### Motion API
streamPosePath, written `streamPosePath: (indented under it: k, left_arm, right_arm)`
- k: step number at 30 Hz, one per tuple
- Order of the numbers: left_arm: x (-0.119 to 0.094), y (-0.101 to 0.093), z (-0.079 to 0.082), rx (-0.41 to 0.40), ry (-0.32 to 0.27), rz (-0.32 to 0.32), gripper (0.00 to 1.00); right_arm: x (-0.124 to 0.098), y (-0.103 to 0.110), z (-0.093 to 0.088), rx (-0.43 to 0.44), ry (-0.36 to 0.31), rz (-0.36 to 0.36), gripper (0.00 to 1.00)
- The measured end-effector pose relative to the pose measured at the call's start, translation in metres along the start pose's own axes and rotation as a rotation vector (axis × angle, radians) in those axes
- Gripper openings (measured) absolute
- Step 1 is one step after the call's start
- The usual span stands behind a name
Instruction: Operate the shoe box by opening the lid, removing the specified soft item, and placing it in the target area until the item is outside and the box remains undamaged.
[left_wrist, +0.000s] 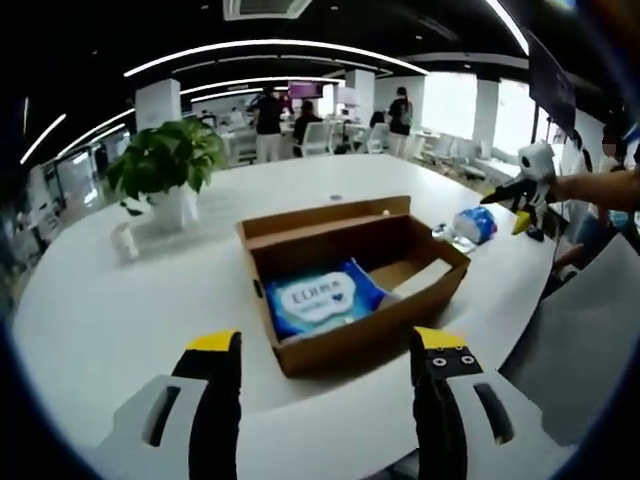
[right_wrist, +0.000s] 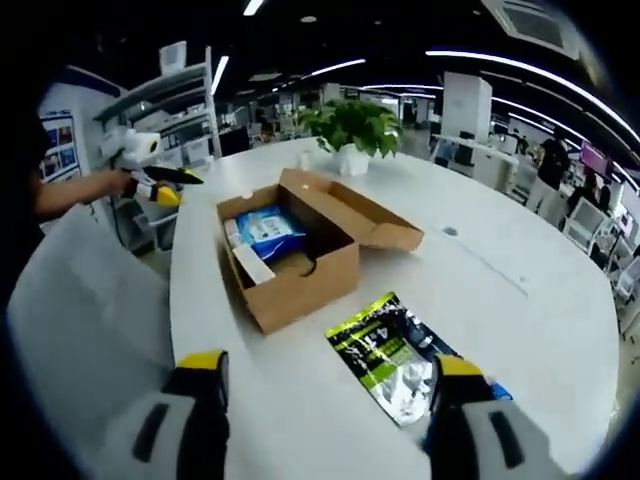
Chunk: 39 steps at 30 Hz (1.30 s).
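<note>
Both grippers' jaws gape wide and empty before the open shoe box (left_wrist: 352, 283), whose blue pack (left_wrist: 322, 296) bears unreadable writing.

Worktop (left_wrist: 130, 300): white, rounded, large. Potted plant (left_wrist: 168, 165): green leaves, white pot, stood upright toward the far side of the worktop; seen also in the right gripper view (right_wrist: 352, 128). Small white container (left_wrist: 124, 241): stood just beside the pot. Green-and-black foil pouch (right_wrist: 385, 355): lay flat on the worktop. Blue-and-white wrapped packet (left_wrist: 473, 224): lay near the worktop's edge. Background: open office, desks, chairs, ceiling strip lights, several people standing (left_wrist: 268, 122).
</note>
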<state>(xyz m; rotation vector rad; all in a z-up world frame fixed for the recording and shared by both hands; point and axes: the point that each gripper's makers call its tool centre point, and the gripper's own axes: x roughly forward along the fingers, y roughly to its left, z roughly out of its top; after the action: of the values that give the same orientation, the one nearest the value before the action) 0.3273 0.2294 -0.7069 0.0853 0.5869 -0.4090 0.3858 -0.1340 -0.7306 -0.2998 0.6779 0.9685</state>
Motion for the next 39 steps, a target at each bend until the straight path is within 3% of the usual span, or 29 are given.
streamPosePath:
  k: [11, 17, 23, 35, 39]
  left_arm:
    - [0.014, 0.016, -0.005, -0.004, 0.041, 0.038, 0.55]
    - [0.021, 0.029, -0.012, -0.066, 0.087, 0.080, 0.44]
    - [0.027, 0.038, -0.012, -0.136, 0.097, 0.104, 0.36]
    - [0.043, 0.046, -0.019, -0.188, 0.154, 0.116, 0.19]
    - [0.049, 0.047, -0.023, -0.203, 0.177, 0.123, 0.15]
  right_arm:
    - [0.018, 0.026, 0.011, -0.011, -0.008, 0.018, 0.80]
    - [0.029, 0.042, 0.020, -0.014, -0.026, 0.040, 0.79]
    - [0.041, 0.057, 0.033, -0.001, -0.053, 0.056, 0.77]
    - [0.062, 0.075, 0.053, 0.064, -0.103, 0.078, 0.73]
    - [0.069, 0.076, 0.064, 0.129, -0.146, 0.081, 0.67]
